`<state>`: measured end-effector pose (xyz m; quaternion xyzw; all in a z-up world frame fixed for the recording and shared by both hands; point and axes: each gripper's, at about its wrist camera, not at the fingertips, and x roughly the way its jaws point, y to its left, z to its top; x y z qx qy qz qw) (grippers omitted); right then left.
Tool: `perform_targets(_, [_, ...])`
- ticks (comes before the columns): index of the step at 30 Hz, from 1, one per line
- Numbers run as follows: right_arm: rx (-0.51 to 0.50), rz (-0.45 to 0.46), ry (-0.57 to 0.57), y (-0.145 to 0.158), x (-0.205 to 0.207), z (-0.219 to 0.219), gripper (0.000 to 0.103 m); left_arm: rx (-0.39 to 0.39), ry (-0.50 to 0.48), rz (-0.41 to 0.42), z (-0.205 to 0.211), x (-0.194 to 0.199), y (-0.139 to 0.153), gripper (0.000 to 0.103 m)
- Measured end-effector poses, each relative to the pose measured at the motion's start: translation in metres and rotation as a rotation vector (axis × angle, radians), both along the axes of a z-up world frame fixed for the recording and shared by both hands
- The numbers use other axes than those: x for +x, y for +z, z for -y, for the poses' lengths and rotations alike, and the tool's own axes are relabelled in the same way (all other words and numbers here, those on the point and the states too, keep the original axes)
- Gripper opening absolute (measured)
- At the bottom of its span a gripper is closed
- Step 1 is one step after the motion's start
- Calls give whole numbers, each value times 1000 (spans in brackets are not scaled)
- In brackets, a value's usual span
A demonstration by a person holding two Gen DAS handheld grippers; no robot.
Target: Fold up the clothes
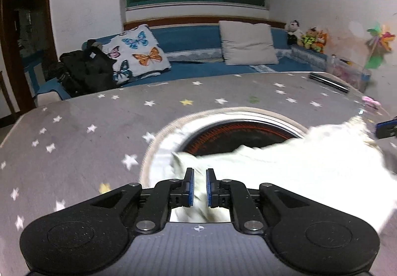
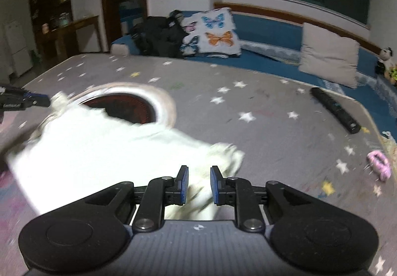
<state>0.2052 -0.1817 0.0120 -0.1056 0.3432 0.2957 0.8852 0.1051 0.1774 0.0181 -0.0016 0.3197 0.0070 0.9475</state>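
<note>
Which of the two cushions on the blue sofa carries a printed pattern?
The butterfly cushion, leaning beside the black bag at the sofa's left end. The other, the beige cushion, is plain and sits further right.

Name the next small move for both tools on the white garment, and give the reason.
Probably lift both tools clear and draw them back. The left tool and right tool stand slightly parted, pads not pressing the white garment, which lies on the star-patterned table partly over the round opening. Then regrip for another fold.

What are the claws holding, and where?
Probably nothing: the left claw and right claw are slightly open, with the white cloth loose between them.
</note>
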Motion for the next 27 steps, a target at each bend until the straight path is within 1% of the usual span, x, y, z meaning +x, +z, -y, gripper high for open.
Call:
perform_targets(3, [10,-5,48,-5,-17,-9,18,-17,-29,-4,12,-15,-5,10])
perform_targets(5, [4,-8,74,-12,-25,-16,17,-5,-41,-15,19,-20,-12,10])
perform_targets(9, [-30,-34,49,-31,-24,-18,17,29,-15,-54,18,-22,-29,9])
perform_targets(10, [-28,-36,38,-33,-24,-16,17,42,3,-64,16,-22,-32,9])
perform_targets(11, [-21,-38,30,-32,-24,-14,16,37,16,-69,13,-23,-33,9])
perform_targets(14, [-14,-13,18,-26,-29,-9,17,1,42,-51,6,-26,-28,9])
perform_targets(17, [-5,11,40,-22,-36,-13,17,-20,20,-11,11,-23,-19,9])
perform_targets(21, [6,24,65,-18,-35,-23,17,-26,10,-21,15,1,-20,9])
perform_targets(23, [11,25,71,-17,-30,-29,17,-39,24,-25,11,16,-21,9])
perform_targets(27, [36,10,44,-17,-9,-33,17,-70,76,-18,-5,36,-21,9])
